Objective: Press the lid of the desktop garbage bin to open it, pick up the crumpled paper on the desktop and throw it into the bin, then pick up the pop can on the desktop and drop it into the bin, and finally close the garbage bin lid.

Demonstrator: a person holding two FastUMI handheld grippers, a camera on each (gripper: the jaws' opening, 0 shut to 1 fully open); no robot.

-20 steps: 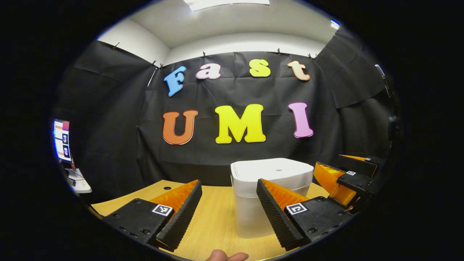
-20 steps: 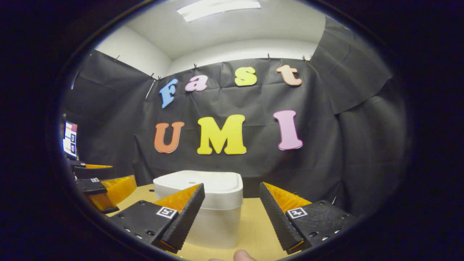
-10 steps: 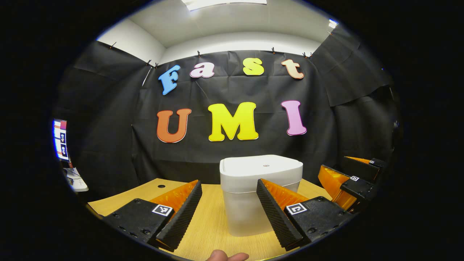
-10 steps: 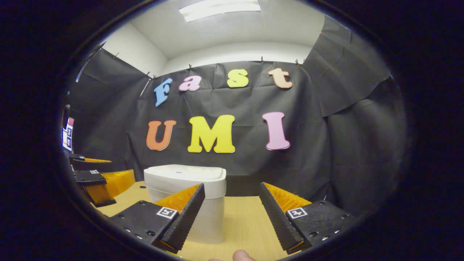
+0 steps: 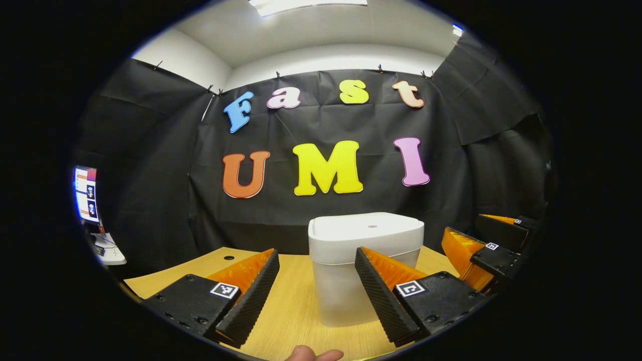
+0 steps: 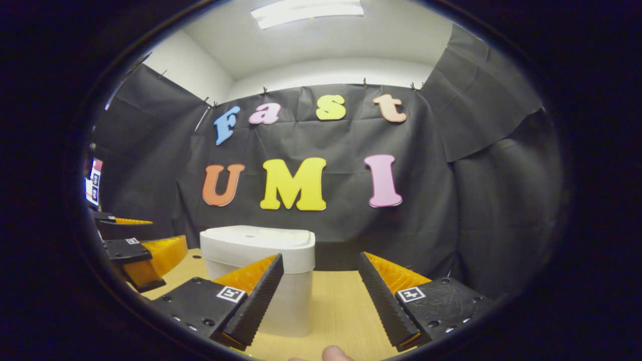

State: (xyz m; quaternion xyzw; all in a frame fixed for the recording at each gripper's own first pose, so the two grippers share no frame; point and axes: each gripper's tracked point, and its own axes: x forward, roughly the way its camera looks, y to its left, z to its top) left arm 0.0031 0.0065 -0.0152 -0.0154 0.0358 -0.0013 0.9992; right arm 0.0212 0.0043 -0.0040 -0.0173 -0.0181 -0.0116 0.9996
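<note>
Handheld two-finger left gripper [image 5: 316, 252] and right gripper [image 6: 320, 256]: wedge-shaped fingers with ribbed, sawtooth inner pads [image 5: 251, 296]. On each blocky finger base, a white square marker tag [image 5: 224, 290] with a black pattern, plus small round screws [image 5: 200, 319]. At the bottom edge, a bare fingertip [image 5: 313, 354].

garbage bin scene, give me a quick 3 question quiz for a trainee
1. True or false: the lid of the garbage bin is shut.
2. Multiple choice: the left gripper is (A) shut on the bin, (B) open and holding nothing, (C) shut on a pop can.
3. Fill in: in the right gripper view the bin stands on the wooden ____, ahead of the right gripper and toward its left finger.

Key
1. True
2. B
3. table
</note>
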